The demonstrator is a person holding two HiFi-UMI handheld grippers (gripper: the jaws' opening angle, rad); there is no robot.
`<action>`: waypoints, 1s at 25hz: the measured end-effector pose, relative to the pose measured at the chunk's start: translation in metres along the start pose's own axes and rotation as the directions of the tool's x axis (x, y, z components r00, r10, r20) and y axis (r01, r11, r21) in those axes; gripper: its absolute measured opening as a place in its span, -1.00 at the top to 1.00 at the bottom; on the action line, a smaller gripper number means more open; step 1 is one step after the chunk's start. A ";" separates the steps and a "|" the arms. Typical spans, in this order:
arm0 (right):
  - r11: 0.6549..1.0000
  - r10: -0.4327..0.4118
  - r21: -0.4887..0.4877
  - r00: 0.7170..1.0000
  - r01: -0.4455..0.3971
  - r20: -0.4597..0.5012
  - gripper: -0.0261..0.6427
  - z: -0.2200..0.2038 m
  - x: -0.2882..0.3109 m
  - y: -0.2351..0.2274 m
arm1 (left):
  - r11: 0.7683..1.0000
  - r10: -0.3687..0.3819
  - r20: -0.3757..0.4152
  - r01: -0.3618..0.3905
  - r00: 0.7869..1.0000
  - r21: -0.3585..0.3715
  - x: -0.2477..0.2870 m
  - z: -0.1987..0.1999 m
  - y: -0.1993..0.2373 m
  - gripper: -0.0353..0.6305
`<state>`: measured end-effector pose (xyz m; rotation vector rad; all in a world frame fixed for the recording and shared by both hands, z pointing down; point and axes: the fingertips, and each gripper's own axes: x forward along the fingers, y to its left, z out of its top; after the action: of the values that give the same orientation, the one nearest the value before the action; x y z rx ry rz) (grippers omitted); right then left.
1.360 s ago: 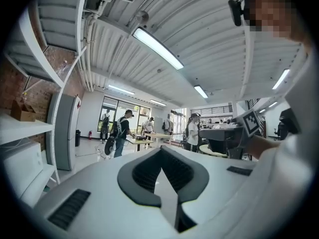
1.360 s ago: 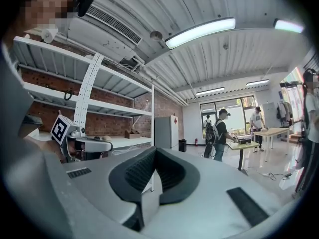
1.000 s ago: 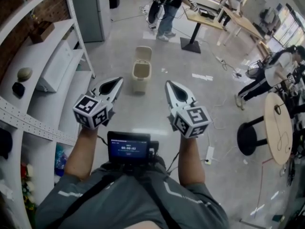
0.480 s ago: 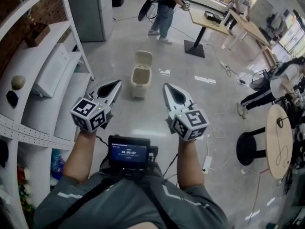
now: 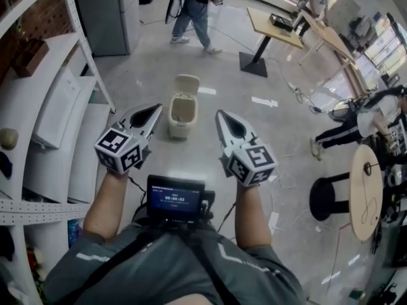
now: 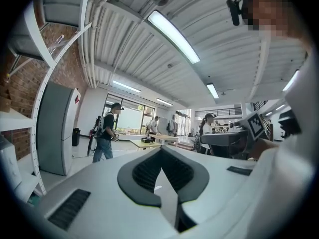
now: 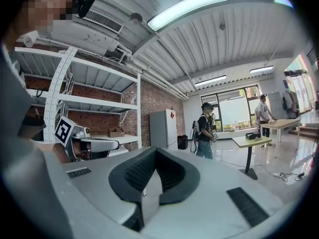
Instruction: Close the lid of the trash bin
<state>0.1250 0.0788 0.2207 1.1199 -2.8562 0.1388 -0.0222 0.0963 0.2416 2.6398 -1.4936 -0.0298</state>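
A small beige trash bin (image 5: 181,115) stands on the grey floor ahead of me, its lid (image 5: 187,83) tipped up and back so the inside shows. In the head view my left gripper (image 5: 153,110) is held out just left of the bin and nearer to me. My right gripper (image 5: 222,115) is just right of the bin, also short of it. Neither touches the bin. Both are shut with nothing between their jaws, as the left gripper (image 6: 161,150) and right gripper (image 7: 155,150) show in their own views. The bin is out of sight in both gripper views.
White shelving (image 5: 44,126) runs along the left, with a grey cabinet (image 5: 108,11) behind it. A person (image 5: 191,5) walks at the back near a wooden table (image 5: 275,27). At the right are a black stool (image 5: 325,199), a round table (image 5: 367,192) and a seated person (image 5: 362,119). Cables (image 5: 286,164) lie on the floor.
The bin has come closer and sits lower in the head view, now between the two gripper tips. The person at the back has walked left. Both grippers stay shut and level.
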 end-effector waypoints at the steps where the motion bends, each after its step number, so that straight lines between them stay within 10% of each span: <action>1: 1.000 -0.009 0.001 1.000 0.009 -0.003 0.89 0.001 0.011 -0.004 | 1.000 -0.007 -0.003 0.007 1.000 -0.001 0.007 0.001 0.010 0.91; 25: 0.997 -0.058 0.046 0.998 0.060 -0.037 0.89 0.012 0.188 -0.087 | 0.995 -0.094 -0.095 0.089 0.991 -0.053 0.128 -0.002 0.173 0.91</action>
<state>0.0466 -0.1128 0.2321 1.1967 -2.7996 0.2212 -0.1032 -0.1016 0.2658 2.6287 -1.3243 0.0529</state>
